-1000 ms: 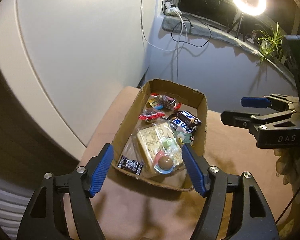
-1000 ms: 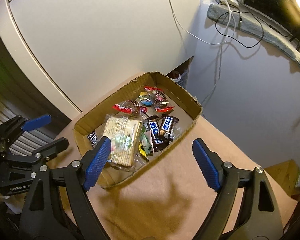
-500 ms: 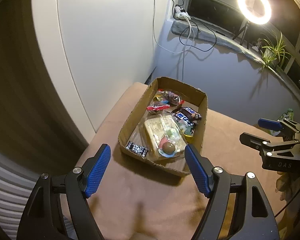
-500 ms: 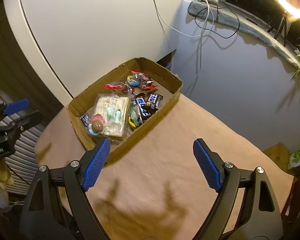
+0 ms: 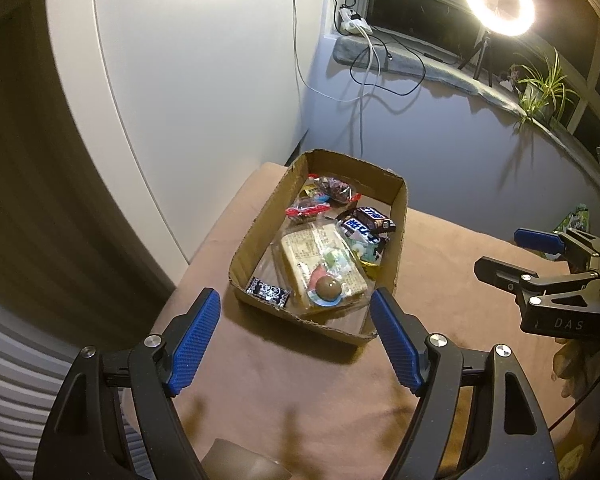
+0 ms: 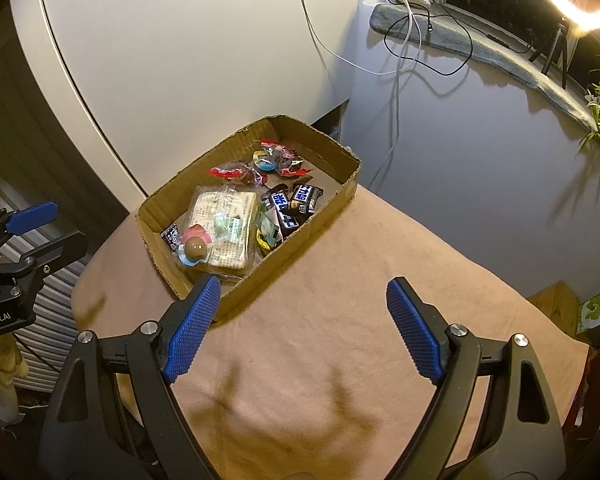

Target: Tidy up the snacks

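Right wrist view: a cardboard box (image 6: 332, 204) of snacks (image 6: 224, 220) is sitting on the brown-clothed surface (image 6: 340, 300) beside a white cabinet (image 6: 180, 40); both hand-held grippers, left (image 5: 296, 340) and right (image 6: 304, 320), are hovering released, holding nothing.

Your tan surface (image 6: 340, 320) carries a brown cardboard box (image 6: 332, 208). Inside: dark bars with blue-and-white lettering (image 6: 288, 204), red-trimmed wrappers (image 6: 232, 172), a pale printed packet (image 6: 224, 216). Both tools show blue ribbed pads (image 5: 192, 344) on black frames.
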